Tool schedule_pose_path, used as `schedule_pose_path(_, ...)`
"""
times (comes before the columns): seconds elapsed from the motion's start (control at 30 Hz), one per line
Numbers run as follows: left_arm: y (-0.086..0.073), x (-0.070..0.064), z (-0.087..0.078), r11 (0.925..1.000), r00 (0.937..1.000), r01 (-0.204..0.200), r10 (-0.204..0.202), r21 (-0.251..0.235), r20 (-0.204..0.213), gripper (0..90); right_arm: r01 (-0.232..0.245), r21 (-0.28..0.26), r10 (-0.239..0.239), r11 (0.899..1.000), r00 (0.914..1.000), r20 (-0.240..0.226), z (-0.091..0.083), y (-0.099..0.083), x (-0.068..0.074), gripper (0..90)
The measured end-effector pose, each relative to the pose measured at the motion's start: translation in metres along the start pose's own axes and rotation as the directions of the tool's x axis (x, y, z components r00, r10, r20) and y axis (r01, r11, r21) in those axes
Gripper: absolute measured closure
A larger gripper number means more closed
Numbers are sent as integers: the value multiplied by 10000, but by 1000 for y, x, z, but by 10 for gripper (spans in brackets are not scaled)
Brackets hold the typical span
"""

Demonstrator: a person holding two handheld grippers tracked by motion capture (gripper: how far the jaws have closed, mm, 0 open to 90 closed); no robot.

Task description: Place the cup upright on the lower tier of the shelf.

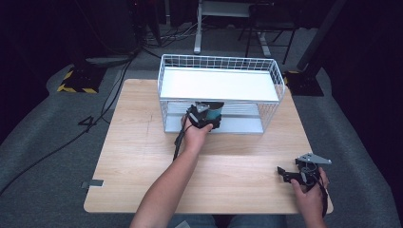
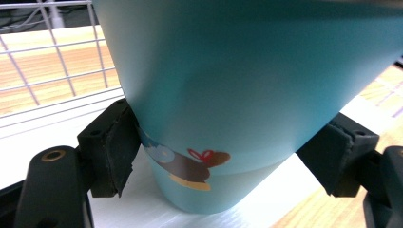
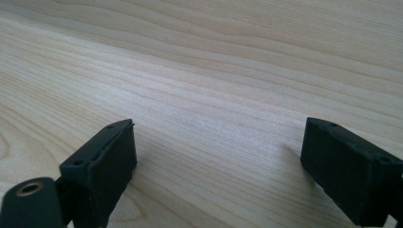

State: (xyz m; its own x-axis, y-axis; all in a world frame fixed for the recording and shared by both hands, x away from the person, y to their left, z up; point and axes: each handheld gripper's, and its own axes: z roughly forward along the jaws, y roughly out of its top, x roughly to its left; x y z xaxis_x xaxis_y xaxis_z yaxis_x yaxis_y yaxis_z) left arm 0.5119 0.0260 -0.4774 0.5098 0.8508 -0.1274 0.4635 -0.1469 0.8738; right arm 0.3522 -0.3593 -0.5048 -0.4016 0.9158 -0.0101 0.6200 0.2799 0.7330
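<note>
As we look down from the high view, we see one wooden desk (image 1: 142, 156) with one white wire rack (image 1: 218, 61) standing at its far side. The rack has two levels: an upper shelf (image 1: 218, 84) that is bare, and a lower shelf (image 1: 237, 125). Our left gripper (image 1: 205, 115) is at the front opening of the lower level and carries one teal cup (image 1: 216, 112). Our right gripper (image 1: 295, 174) rests low over the near right part of the desk, well apart from the rack.

In the left gripper view, the two black fingers (image 2: 111, 154) stand on both sides of the cup (image 2: 247, 95) and press on its lower wall, so the grasp is firm. The cup is upright, with a small cartoon print near its bottom, and its base seems to touch, or almost touch, the white shelf surface (image 2: 43, 152); we cannot tell which. The wire side of the rack (image 2: 52, 57) is just behind.

In the right gripper view, the fingers (image 3: 102, 164) are wide apart and hold nothing; there is bare wood (image 3: 214, 95) between them.

We judge that the placing of the cup on the lower shelf is nearly finished. What is left is to set it fully down, to release it and to draw the gripper out.
</note>
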Motion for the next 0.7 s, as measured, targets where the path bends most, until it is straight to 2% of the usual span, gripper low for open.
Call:
schedule_pose_path(0.1,-3,1,3,9998,10000,-51,51,192,-9,208,2,-1,-2,10000,10000,0,0,0,0,118)
schedule_pose_path(0.13,-4,1,3,9999,9999,-41,40,98,145,206,-1,1,1,10000,10000,-1,0,0,0,118)
schedule_pose_path(0.23,-6,2,4,9999,9999,-2,3,-121,119,205,3,0,-3,10000,10000,-1,0,0,0,118)
schedule_pose_path(0.3,-7,2,5,9999,10000,34,-34,-138,33,203,2,0,-2,10000,10000,1,0,0,0,118)
schedule_pose_path(0.37,-7,2,6,9998,9997,49,-44,-217,227,199,-1,1,1,10000,10000,-2,0,0,0,118)
schedule_pose_path(0.53,-7,2,3,9993,9997,94,-86,-351,216,158,2,-1,-2,10000,10000,2,0,0,0,118)
schedule_pose_path(0.57,-6,3,3,9995,9994,39,-28,-322,353,153,-2,0,2,10000,10000,1,0,0,0,118)
schedule_pose_path(0.6,-6,3,1,9994,9998,-43,49,-335,192,153,-3,-1,3,10000,10000,0,0,0,0,117)
schedule_pose_path(0.63,-6,1,-2,9996,9998,139,-142,-262,-130,153,3,-1,-3,10000,10000,0,0,0,0,118)
schedule_pose_path(0.67,-6,2,-3,9997,9999,93,-96,-212,-135,153,1,-1,-1,10000,10000,0,0,0,0,117)
schedule_pose_path(0.7,-5,5,-4,9994,9984,-308,316,-180,472,151,-2,0,2,10000,10000,-1,0,0,0,118)
